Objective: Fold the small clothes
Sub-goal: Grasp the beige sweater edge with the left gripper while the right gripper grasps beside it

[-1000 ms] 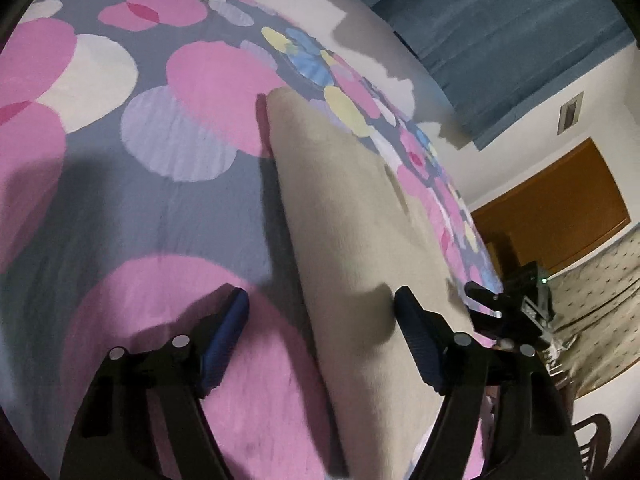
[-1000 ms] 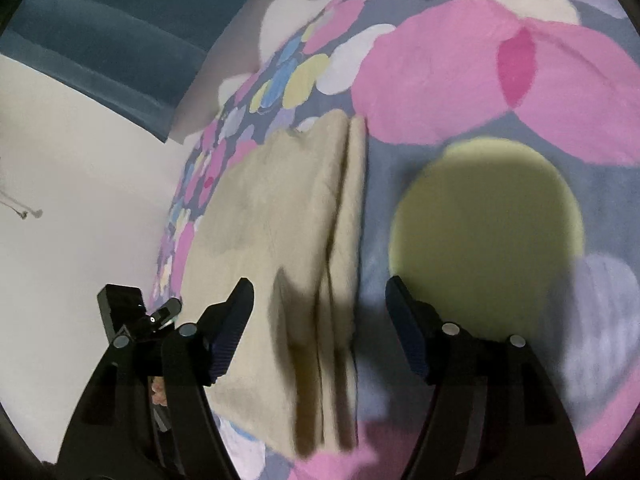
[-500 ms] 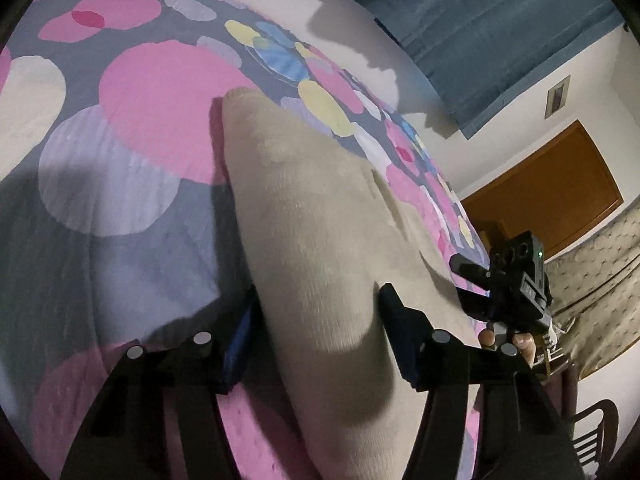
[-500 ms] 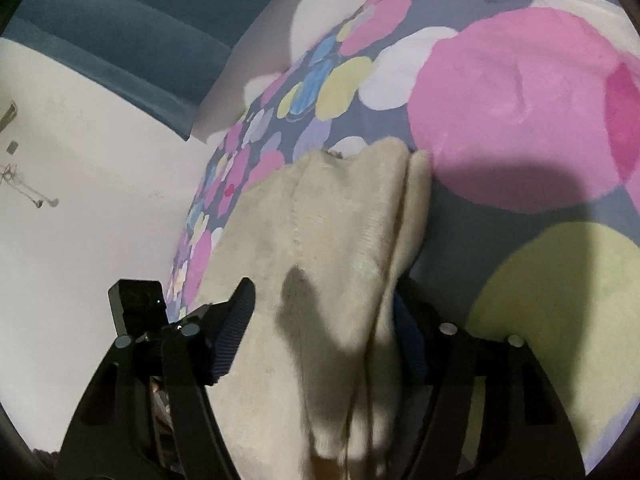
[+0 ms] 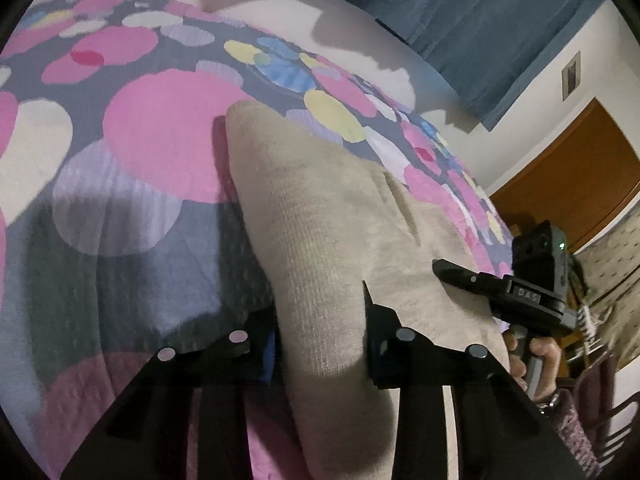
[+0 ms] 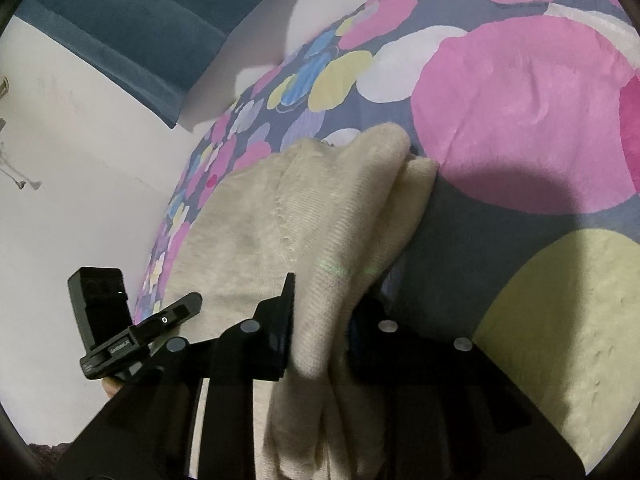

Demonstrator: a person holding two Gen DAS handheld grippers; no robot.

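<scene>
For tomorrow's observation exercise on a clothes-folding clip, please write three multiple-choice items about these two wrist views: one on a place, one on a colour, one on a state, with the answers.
1. Where does the beige knitted garment lie?
A. On a bedspread printed with circles
B. On a wooden floor
C. Inside a basket

2. What colour is the curtain behind the bed?
A. Red
B. Blue
C. Yellow

3. How does the left gripper stand to the garment?
A. Hanging far above it
B. Its jaws on either side of a bunched edge of it
C. Resting on the bedspread away from it

Answers:
1 A: pink, yellow and white circles surround the garment in both views.
2 B: blue folds hang against the pale wall.
3 B: the knit fills the gap as the jaws are closing; the right gripper does likewise on the opposite edge.
</scene>
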